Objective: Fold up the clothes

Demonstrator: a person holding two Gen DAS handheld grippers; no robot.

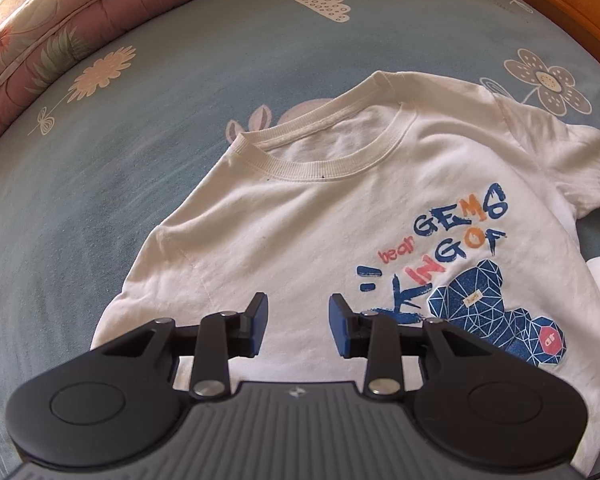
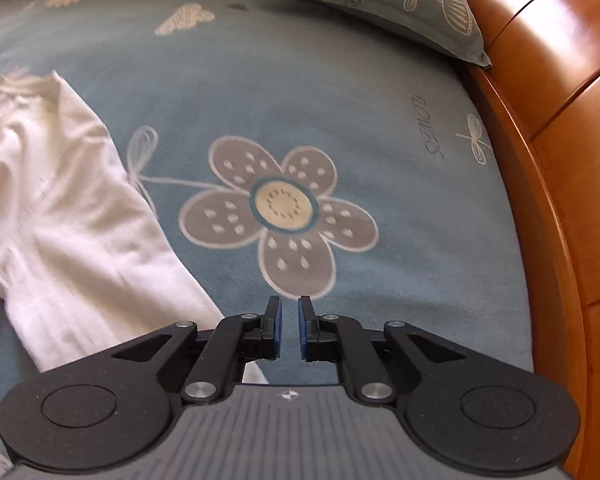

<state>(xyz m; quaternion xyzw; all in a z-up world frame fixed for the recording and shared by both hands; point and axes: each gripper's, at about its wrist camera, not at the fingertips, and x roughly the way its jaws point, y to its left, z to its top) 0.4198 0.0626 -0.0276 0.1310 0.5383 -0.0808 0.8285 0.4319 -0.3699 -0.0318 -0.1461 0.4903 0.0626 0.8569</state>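
A white T-shirt (image 1: 300, 216) lies face up on the blue flowered bed sheet (image 1: 100, 200), collar toward the far side. A blue bear print with coloured lettering is on its chest. My left gripper (image 1: 299, 312) hovers over the shirt's lower left chest, jaws open, with only flat cloth seen in the gap. In the right wrist view the shirt's sleeve and side (image 2: 60, 208) lie at the left. My right gripper (image 2: 289, 312) is over bare sheet just right of the sleeve, near a large printed flower. Its jaws stand a narrow gap apart with nothing between them.
A curved wooden bed frame (image 2: 560, 160) runs along the right. A green-grey pillow (image 2: 400, 4) lies at the far right corner. A pink flowered quilt (image 1: 40, 40) is bunched along the far left edge of the bed.
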